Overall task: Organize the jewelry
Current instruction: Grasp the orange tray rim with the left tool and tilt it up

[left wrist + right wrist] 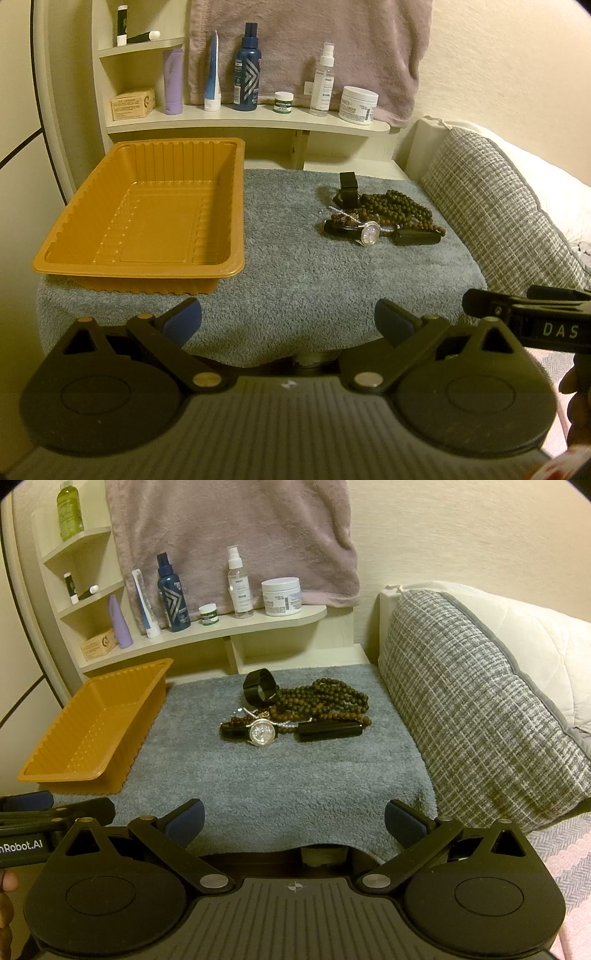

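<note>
Jewelry lies in one heap on the right half of the grey towel (258, 782) that covers your surface. Nearest you in the heap: a watch (263, 732) with a sparkly round face, its black strap running out left and right. Behind it, strands of dark wooden beads (332, 696) tangled together, touching the watch strap. At the far edge of the heap, a black band (259, 686) standing up as a loop, just beside the beads.

The orange tray (147, 206) sits on the left side of the towel, well apart from the heap, nothing in it.

Your left gripper (288, 321) hangs over the near edge of the towel, jaws spread wide, nothing between them. Your right gripper (294, 821) does the same just to its right, jaws wide apart and holding nothing. Neither touches the jewelry.

Beyond the surface, a shelf (221, 629) carries bottles, tubes and jars, with a pink towel (236, 535) hanging on the wall behind. A grey woven pillow (480, 709) leans at the right edge.
</note>
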`<state>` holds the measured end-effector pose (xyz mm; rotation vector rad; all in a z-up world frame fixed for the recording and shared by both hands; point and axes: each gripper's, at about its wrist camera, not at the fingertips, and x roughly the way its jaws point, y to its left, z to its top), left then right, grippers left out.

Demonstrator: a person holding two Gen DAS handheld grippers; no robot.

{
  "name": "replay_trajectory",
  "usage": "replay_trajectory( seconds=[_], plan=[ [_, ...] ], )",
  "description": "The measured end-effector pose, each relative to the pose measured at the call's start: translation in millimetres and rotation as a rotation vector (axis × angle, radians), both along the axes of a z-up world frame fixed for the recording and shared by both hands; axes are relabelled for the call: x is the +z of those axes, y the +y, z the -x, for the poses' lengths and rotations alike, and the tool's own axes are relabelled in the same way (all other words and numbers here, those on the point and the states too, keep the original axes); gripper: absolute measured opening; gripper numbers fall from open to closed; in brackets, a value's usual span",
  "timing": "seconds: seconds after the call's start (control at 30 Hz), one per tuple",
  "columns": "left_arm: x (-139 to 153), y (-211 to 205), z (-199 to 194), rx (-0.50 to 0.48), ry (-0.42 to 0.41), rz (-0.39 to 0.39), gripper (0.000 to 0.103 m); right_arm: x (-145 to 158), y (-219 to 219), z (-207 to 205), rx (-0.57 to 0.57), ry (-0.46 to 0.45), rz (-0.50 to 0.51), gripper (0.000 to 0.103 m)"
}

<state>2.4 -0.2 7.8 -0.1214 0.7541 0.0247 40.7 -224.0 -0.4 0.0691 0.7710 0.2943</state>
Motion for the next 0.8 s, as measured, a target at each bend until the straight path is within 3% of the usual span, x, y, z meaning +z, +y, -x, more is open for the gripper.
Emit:
replay_trajectory(
  seconds=[0.23,0.47,0.63,0.8],
  plan=[
    [1,8,1,0.018,-0.008,0.030,0.099,0,-1,1,-0.005,-0.008,-0.008,0.103],
    [9,45,2,0.091,-0.067,0.187,0.098,6,-2,0,-0.007,-0.047,-0.058,0.103],
    [11,95,11,0.242,-0.163,0.308,0.095,7,4,-9,-0.012,-0.059,-0.062,0.103],
    [11,148,21,0.425,-0.240,0.309,0.088,4,19,-20,0.012,-0.052,-0.060,0.103]
  ],
)
